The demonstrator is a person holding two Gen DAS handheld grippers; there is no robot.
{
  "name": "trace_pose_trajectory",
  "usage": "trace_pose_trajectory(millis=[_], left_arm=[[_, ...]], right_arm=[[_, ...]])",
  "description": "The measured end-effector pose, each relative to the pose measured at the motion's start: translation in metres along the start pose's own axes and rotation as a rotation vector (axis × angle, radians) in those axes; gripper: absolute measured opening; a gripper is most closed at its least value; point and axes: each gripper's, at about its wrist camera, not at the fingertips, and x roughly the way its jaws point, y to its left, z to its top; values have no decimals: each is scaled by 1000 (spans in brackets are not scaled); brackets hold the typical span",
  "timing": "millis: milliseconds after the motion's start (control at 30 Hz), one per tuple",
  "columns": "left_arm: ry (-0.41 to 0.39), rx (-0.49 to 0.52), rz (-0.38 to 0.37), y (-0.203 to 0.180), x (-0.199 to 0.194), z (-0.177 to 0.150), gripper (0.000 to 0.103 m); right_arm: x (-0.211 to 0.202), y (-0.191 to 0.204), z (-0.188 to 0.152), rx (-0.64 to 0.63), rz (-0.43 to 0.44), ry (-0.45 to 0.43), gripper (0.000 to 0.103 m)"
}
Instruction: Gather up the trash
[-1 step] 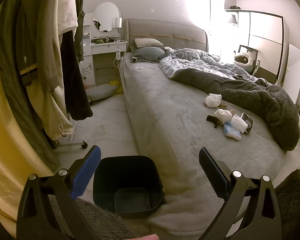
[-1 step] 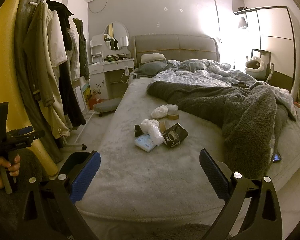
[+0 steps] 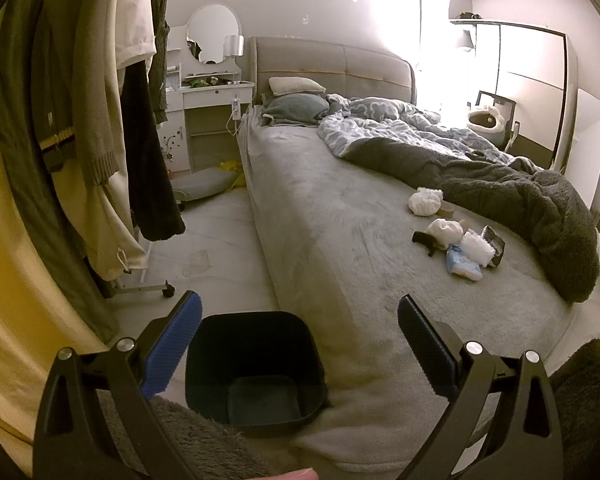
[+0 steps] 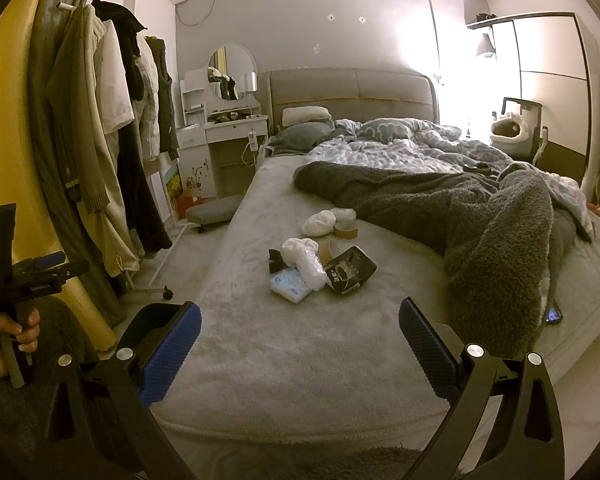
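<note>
A small heap of trash lies on the grey bed (image 4: 300, 360): a white crumpled wad (image 4: 319, 222), a tape roll (image 4: 345, 230), bubble wrap (image 4: 312, 268), a blue tissue pack (image 4: 290, 284) and a black packet (image 4: 350, 270). The left wrist view shows the same heap (image 3: 460, 244) off to the right. A dark bin (image 3: 252, 316) stands on the floor against the bed's corner, with nothing in it. My left gripper (image 3: 299, 300) hangs open above the bin. My right gripper (image 4: 300, 304) is open over the bed's foot, well short of the heap. Both hold nothing.
A wheeled clothes rack (image 3: 100, 120) full of coats lines the left side. A rumpled grey blanket (image 4: 480, 220) covers the bed's right half, with a phone (image 4: 553, 314) at its edge. A white dressing table (image 3: 212, 92) and a floor cushion (image 3: 204, 180) stand beyond.
</note>
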Motion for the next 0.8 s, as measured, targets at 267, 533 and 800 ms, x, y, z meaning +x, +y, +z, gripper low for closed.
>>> trace_pose_trajectory(millis=[267,533,800], left_arm=[[-23,-11,-41,-7,-4,-3,100],[0,-10,-53,-8,-6,1,99],[35,3,-121,-8,-3,6,99]], right_arm=[[8,7,-3,-47,-13,72,100],[16,7,7,-5,27,82,100],[40,17,18,-22,76,96,79]])
